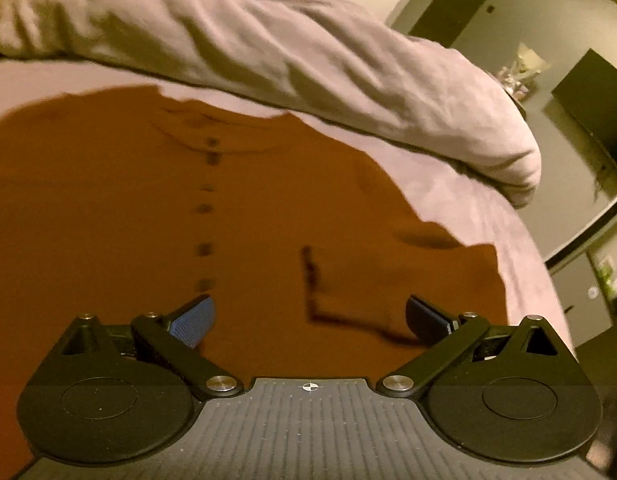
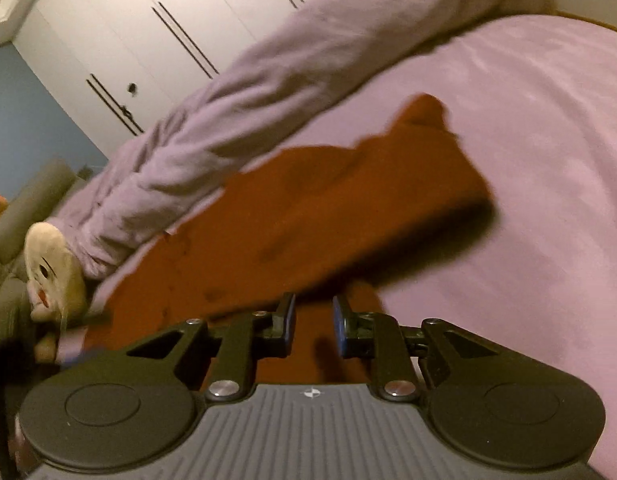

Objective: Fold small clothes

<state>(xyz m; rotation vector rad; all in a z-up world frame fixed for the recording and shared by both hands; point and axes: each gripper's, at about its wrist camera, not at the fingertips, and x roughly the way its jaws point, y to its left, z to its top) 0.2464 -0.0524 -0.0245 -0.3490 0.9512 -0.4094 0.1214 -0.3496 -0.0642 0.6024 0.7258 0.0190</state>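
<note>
The small rust-orange button-front shirt (image 1: pixel 248 208) lies spread on the pale lilac bedsheet (image 1: pixel 488 208), just below a long rumpled roll of lilac duvet (image 1: pixel 308 48). The left gripper (image 1: pixel 310 318) hangs over the shirt's lower front with its blue-padded jaws wide apart and nothing between them; the right gripper (image 2: pixel 314 326) has its jaws a narrow gap apart, with orange cloth visible through the gap but, as far as the blur allows, not pinched — so I judge it is not holding the fabric. The step in hand looks like a side or sleeve fold: one flap of the shirt (image 2: pixel 348 200) appears lifted or doubled over, casting a dark shadow along its edge. To do it well, let that flap settle flat, line its edge up with the row of dark buttons (image 1: pixel 206 216), and take the next pinch at a hem corner rather than mid-panel — a mid-panel grab would bunch the layers. The left view alone shows the button placket, neckline and a dark screen (image 1: pixel 588 112) on the wall; the right view alone shows the raised flap, white wardrobe doors (image 2: pixel 168 20) and a cream plush toy (image 2: pixel 52 264) at the bed's edge.
</note>
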